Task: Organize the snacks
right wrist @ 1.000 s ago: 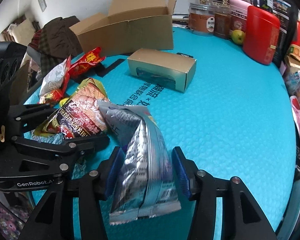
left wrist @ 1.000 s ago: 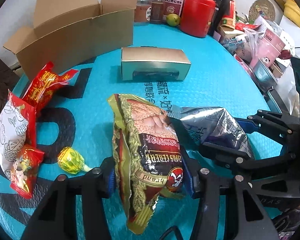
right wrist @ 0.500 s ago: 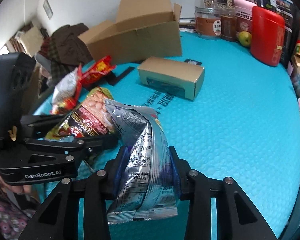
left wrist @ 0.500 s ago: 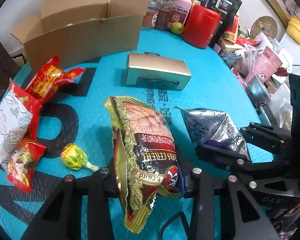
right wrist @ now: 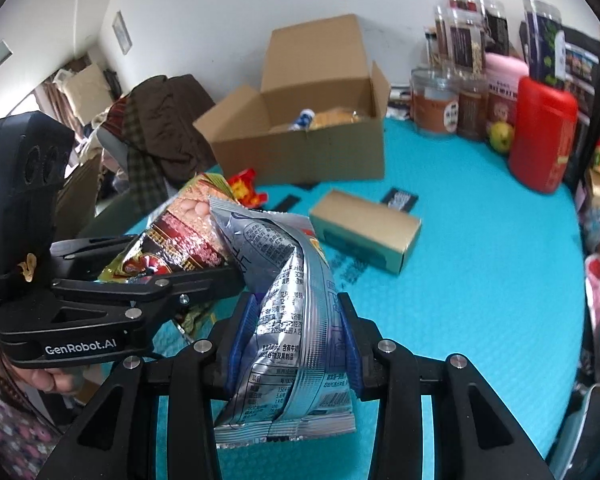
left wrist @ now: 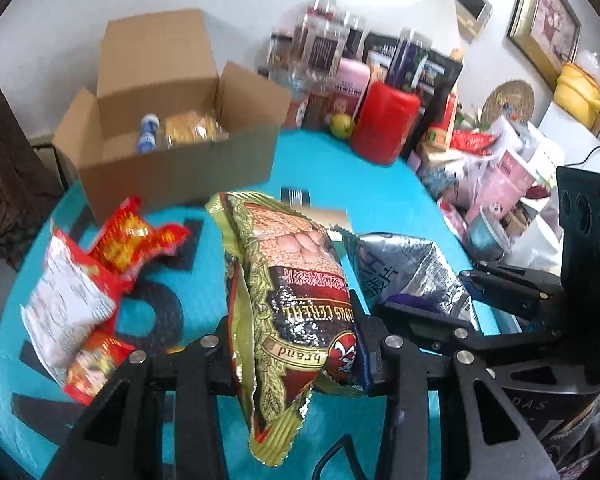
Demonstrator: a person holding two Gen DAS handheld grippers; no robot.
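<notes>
My left gripper (left wrist: pixel 296 356) is shut on a gold and dark red cereal snack bag (left wrist: pixel 296 292), held up above the teal table mat (left wrist: pixel 380 184). Beside it on the right, my right gripper (right wrist: pixel 294 336) is shut on a silver foil snack bag (right wrist: pixel 288 304), also lifted. The silver bag (left wrist: pixel 408 272) and the right gripper's black frame show at the right of the left wrist view. The cereal bag (right wrist: pixel 180 236) shows at the left of the right wrist view. An open cardboard box (left wrist: pixel 172 148) with bottles and packets inside stands at the back.
Red and white snack packets (left wrist: pixel 88 280) lie on the mat at the left. A small gold carton (right wrist: pixel 366 232) lies mid-table. Jars, a red canister (left wrist: pixel 384 124), a green fruit and bags crowd the far right edge. Dark clothing (right wrist: pixel 164 128) is piled left of the box.
Both grippers closed on their bags and lifted them off the mat. The views have tilted up, so the inside of the cardboard box is in sight now.
</notes>
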